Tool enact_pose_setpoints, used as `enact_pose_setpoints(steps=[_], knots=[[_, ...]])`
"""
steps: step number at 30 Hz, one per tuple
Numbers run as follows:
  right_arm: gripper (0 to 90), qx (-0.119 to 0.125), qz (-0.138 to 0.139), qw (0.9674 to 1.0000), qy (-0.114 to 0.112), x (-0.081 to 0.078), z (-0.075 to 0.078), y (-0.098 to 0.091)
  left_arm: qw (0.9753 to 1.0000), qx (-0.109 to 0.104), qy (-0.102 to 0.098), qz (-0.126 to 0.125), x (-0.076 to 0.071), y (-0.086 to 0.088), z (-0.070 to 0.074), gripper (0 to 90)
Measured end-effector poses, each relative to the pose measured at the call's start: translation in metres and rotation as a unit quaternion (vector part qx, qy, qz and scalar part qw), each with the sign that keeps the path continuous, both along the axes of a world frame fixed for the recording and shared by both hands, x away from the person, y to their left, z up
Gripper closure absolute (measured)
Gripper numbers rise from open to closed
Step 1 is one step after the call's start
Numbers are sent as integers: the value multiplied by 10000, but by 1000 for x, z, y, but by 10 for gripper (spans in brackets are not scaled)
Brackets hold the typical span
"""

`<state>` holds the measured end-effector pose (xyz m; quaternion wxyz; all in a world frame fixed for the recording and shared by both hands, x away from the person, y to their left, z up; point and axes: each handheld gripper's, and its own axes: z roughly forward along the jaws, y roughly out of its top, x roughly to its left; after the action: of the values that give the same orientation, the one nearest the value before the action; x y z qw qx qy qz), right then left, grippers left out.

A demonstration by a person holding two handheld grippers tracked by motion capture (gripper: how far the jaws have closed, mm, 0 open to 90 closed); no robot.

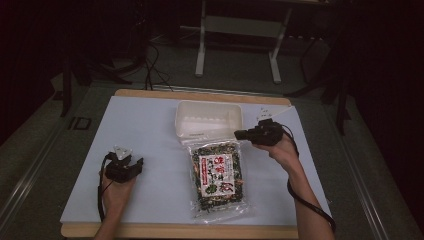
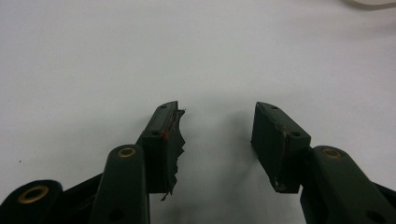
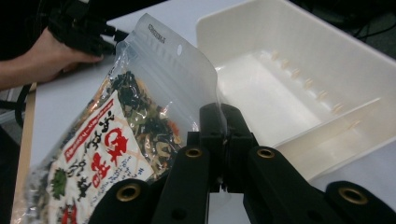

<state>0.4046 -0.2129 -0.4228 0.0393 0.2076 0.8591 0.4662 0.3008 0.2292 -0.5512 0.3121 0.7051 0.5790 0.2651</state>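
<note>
Clear plastic is catching the light where the right gripper (image 3: 224, 122) is pinching the top corner of the food bag (image 1: 217, 175) — its two black jaws are pressed together on the film with no gap between them, as the right gripper view is showing plainly. From the high view, the bag is lying on the white table sheet (image 1: 150, 135) with its lower end flat and its top edge touching the near wall of the white tray (image 1: 208, 118); in the right gripper view that top corner is lifting off the sheet and tilting toward the tray's open mouth.

So the grasp is looking done, and the lift is, I'd say, only just starting — most of the bag's weight is sitting on the table. What is remaining, to my eye, is raising the bag clear of the tray's rim, carrying it over and setting it down inside; the tray is standing empty, its ribbed floor bare.

The left gripper (image 1: 131, 165) is resting on the sheet well apart from the bag, jaws standing wide and holding nothing, bare sheet between them.
</note>
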Motion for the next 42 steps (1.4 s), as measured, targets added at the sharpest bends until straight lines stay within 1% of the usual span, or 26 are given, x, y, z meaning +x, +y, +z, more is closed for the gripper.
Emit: enact_pose_setpoints(steps=[4,11,19,26,33,38,42], knots=[[893,-19,-38,10000,-83,0,6,-1,10000,-5,4,-4,0,0,0,518],[893,68,-117,9997,-193,1,18,-4,10000,1,13,-10,0,0,0,518],[893,125,-190,9990,-381,0,32,-5,10000,-2,4,-6,0,0,0,517],[894,267,-220,9983,-465,-1,42,-7,10000,-11,5,-1,0,0,0,516],[894,338,-254,9975,-574,-1,53,-7,10000,-11,7,-3,0,0,0,515],[894,458,-247,9965,-655,-2,63,-6,10000,-6,14,-7,0,0,0,515],[894,508,-239,9957,-730,-3,70,-4,10000,1,12,-5,0,0,0,515]])
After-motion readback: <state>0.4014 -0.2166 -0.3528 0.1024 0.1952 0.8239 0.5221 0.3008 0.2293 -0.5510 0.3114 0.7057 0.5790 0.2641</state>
